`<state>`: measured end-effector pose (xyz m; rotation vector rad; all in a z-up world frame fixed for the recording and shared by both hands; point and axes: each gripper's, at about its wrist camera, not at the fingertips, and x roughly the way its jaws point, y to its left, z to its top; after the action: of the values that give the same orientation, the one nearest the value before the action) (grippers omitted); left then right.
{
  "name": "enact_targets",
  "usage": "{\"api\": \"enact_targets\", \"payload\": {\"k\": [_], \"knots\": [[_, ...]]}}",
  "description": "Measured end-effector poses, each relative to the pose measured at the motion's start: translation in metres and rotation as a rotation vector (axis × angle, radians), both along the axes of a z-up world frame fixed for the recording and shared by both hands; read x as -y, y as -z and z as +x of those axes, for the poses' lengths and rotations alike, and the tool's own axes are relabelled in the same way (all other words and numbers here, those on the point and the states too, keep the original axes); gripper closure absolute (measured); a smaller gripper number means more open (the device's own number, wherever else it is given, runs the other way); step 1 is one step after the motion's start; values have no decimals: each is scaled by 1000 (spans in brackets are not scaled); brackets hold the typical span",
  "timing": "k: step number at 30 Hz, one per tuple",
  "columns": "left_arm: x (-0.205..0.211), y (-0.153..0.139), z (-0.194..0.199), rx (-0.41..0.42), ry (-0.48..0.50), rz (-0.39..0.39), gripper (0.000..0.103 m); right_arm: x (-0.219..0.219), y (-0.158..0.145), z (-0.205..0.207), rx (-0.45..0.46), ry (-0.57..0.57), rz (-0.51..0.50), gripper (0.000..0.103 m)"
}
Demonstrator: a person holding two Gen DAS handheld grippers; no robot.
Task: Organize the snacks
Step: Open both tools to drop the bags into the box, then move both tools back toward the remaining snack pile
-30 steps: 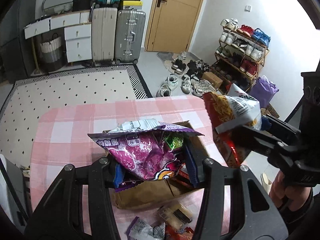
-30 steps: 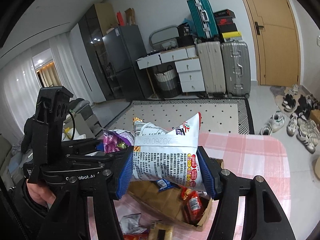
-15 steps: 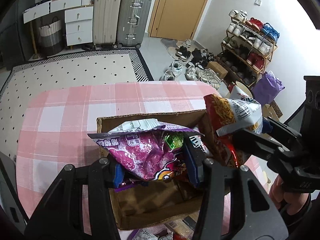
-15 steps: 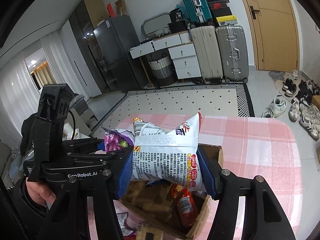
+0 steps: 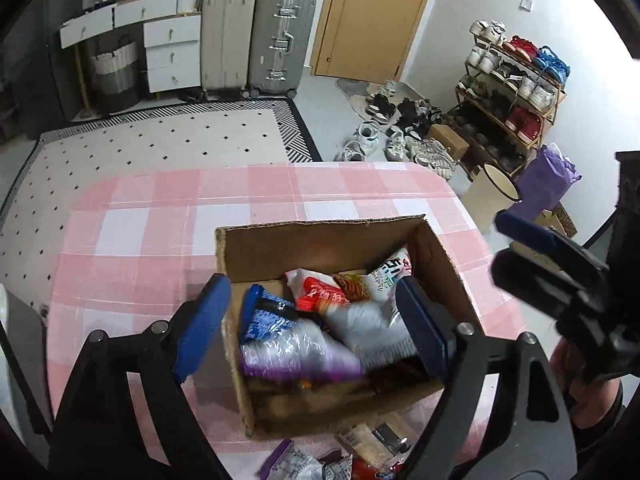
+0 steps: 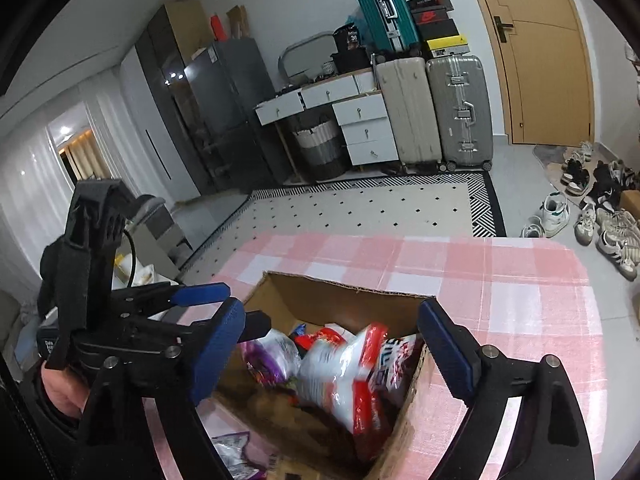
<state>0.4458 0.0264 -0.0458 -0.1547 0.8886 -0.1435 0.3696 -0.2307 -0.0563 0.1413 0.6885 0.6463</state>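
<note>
Both grippers over the cardboard box (image 5: 320,248) on the pink checked tablecloth (image 5: 160,216). Left gripper (image 5: 312,320): jaws have just been opening, now wide apart, pads touching nothing. Right gripper (image 6: 332,352): same, jaws just opened, apart. Purple snack bag (image 5: 296,352) and white-and-red snack bag (image 6: 344,372) lie loose inside the box (both blurred). 2 or more packets (image 5: 360,452) on the cloth beside it.

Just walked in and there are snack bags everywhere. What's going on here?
A person with a gripper in each hand is packing snacks into the cardboard box on the pink checked table. The jaws of the left gripper and the right gripper have just been opening; both now hang open above the box, nothing pinched. The purple bag and the white-and-red bag lie inside. A few packets remain outside.
</note>
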Motion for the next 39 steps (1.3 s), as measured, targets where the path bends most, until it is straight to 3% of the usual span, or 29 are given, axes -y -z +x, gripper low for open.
{"api": "enact_targets", "payload": {"k": [8, 20, 25, 33, 36, 39], "knots": [[-1, -27, -41, 28, -19, 10, 20, 10, -28, -40, 52, -4, 10, 12], [2, -76, -124, 137, -82, 102, 19, 7, -68, -124, 154, -57, 30, 8], [0, -83, -155, 159, -81, 75, 18, 11, -76, -153, 174, -63, 45, 6], [2, -73, -200, 161, -95, 60, 17, 14, -73, -193, 191, -71, 54, 4], [1, -76, -221, 208, -98, 48, 16, 16, -64, -208, 207, -82, 66, 2], [-1, -79, -242, 252, -118, 38, 3, 20, -48, -218, 176, -70, 79, 2]]}}
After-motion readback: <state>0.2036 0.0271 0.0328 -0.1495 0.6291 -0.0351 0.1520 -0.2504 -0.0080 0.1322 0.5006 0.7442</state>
